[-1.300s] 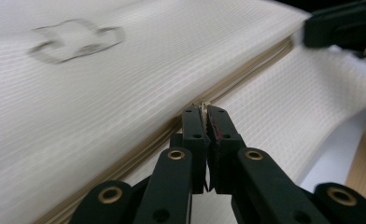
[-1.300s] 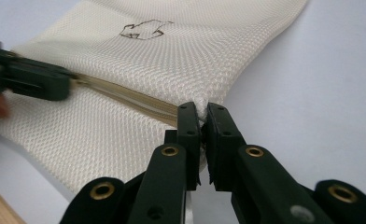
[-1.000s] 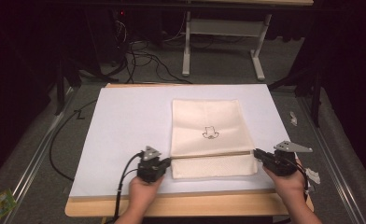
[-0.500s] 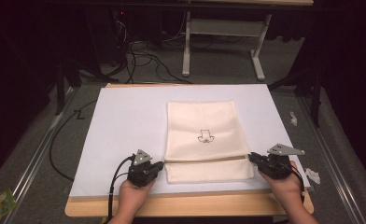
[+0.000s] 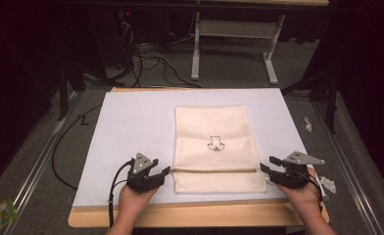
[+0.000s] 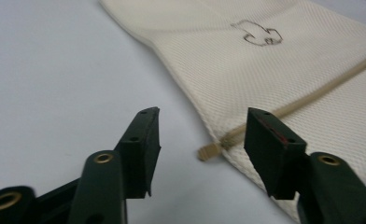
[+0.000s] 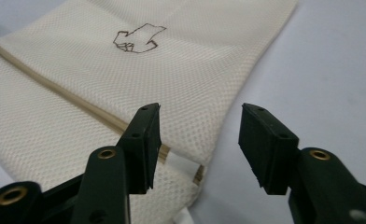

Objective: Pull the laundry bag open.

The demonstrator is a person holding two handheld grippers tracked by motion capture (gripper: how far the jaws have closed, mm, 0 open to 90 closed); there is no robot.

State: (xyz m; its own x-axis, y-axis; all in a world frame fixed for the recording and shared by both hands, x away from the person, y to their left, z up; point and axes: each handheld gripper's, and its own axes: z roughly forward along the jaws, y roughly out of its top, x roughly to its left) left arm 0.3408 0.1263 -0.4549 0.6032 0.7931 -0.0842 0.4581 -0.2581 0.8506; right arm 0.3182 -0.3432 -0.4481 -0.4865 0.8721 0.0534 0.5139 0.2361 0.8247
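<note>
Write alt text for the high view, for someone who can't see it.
A cream mesh cloth bag with a small line drawing lies flat on a white sheet covering a wooden table. A person's hands hold two black grippers at its near corners, the left gripper and right gripper both open. Cables and table legs sit on the dark floor beyond.

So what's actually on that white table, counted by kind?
Cream cloth, folded, with a small drawn mark: 1
Thin tan strip lying along the cloth's fold: 1
Black hand-held tools: 2, the left tool and the right tool, both open at the cloth's near corners
Total: 4
</note>
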